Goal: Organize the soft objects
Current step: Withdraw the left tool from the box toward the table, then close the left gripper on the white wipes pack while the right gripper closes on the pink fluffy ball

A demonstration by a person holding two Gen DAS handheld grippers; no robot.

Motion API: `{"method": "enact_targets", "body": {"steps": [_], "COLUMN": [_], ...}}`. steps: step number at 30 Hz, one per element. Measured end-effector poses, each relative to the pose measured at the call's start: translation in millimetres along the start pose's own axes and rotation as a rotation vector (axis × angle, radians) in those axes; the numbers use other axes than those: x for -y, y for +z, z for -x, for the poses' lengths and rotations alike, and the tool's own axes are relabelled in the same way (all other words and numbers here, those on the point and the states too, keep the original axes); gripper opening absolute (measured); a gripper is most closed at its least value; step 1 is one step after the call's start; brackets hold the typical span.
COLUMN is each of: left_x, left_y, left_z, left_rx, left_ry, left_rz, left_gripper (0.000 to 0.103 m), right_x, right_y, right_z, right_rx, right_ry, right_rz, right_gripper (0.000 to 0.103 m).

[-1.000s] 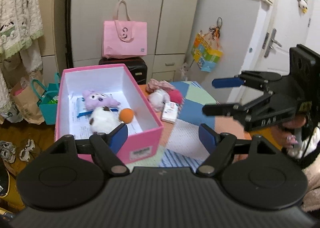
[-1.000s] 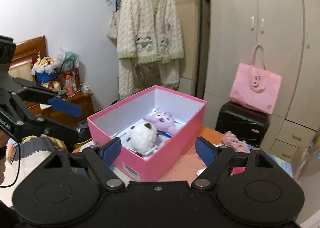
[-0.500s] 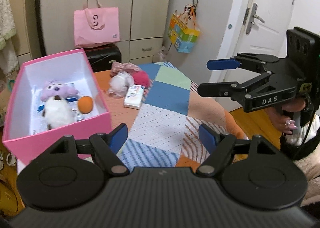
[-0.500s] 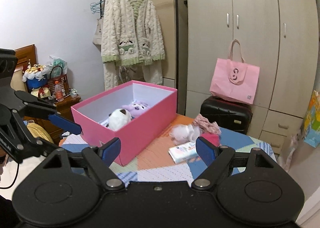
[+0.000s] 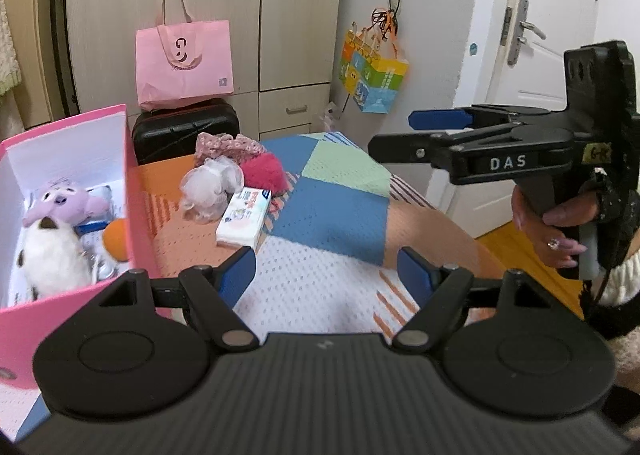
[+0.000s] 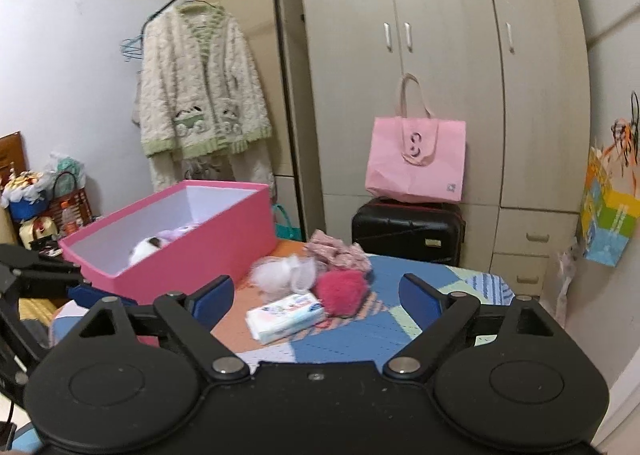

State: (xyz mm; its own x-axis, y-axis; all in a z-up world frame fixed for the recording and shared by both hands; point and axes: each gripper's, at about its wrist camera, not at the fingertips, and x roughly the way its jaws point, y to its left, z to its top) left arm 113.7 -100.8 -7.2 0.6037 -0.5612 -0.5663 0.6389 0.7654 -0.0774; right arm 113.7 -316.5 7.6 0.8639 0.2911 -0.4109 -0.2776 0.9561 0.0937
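Note:
A pink box (image 5: 138,215) (image 6: 208,239) stands on the left of the table. It holds a purple plush (image 5: 64,201), a white plush (image 5: 50,255) and an orange ball (image 5: 116,239). Beside it lie a white fluffy toy (image 5: 210,185) (image 6: 280,273), a red pompom (image 5: 262,173) (image 6: 344,291), a floral pink cloth (image 5: 226,143) (image 6: 338,249) and a tissue pack (image 5: 244,217) (image 6: 286,315). My left gripper (image 5: 326,269) is open and empty above the mat. My right gripper (image 6: 316,297) (image 5: 400,133) is open and empty, facing the pile.
A patchwork mat (image 5: 332,207) covers the table. Behind it are a black suitcase (image 6: 408,229), a pink tote bag (image 6: 416,159) and wardrobes. A door (image 5: 552,15) is at the right. A cardigan (image 6: 200,83) hangs on a rack at the left.
Both grippers have swung right, away from the box. The pile of soft things has moved toward the middle of both views. Both stay open and empty.

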Motion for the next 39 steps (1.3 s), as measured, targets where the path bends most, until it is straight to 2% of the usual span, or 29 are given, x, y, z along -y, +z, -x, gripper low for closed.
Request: {"method": "enact_targets", "body": {"steps": [3, 7, 11, 15, 18, 21, 24, 29, 35, 39], "left_x": [3.8, 4.3, 3.5, -6.3, -15.1, -20.6, -26.4, -27.2, -31.8, -37.7], "left_y": [1.5, 1.8, 4.4, 14.4, 18.0, 18.2, 16.3, 12.7, 9.1, 10.3], "left_z": [-19.6, -47.0, -77.0, -108.4, -123.2, -136.3, -144.8, -152.7, -158.1, -158.2], "left_rx": [0.027, 0.045, 0.062, 0.055, 0.044, 0.024, 0.001, 0.003, -0.032, -0.049], "left_ry": [0.041, 0.091, 0.199, 0.262, 0.259, 0.302, 0.314, 0.355, 0.322, 0.302], "left_rz": [-0.027, -0.035, -0.051, 0.001, 0.043, 0.057, 0.064, 0.036, 0.060, 0.119], "left_gripper": [0.077, 0.077, 0.077, 0.077, 0.077, 0.076, 0.074, 0.074, 0.074, 0.069], "right_x": [5.6, 14.4, 18.7, 27.8, 36.3, 41.4, 44.7, 48.3, 53.0, 56.6], "right_y": [-0.3, 2.2, 2.6, 6.8, 11.2, 14.5, 15.1, 11.6, 2.7, -4.1], "right_z": [-12.4, -31.5, -53.8, -83.5, -106.3, -128.7, -146.7, -168.6, -189.1, -197.4], "right_rx": [-0.031, -0.071, -0.110, -0.149, -0.180, -0.212, -0.230, -0.246, -0.286, -0.300], "right_ry": [0.007, 0.064, 0.093, 0.128, 0.157, 0.174, 0.188, 0.208, 0.197, 0.204], "right_rz": [0.037, 0.030, 0.039, 0.000, -0.034, -0.051, -0.068, -0.098, -0.127, -0.153], "right_gripper": [0.092, 0.092, 0.092, 0.092, 0.091, 0.084, 0.078, 0.077, 0.077, 0.077]}}
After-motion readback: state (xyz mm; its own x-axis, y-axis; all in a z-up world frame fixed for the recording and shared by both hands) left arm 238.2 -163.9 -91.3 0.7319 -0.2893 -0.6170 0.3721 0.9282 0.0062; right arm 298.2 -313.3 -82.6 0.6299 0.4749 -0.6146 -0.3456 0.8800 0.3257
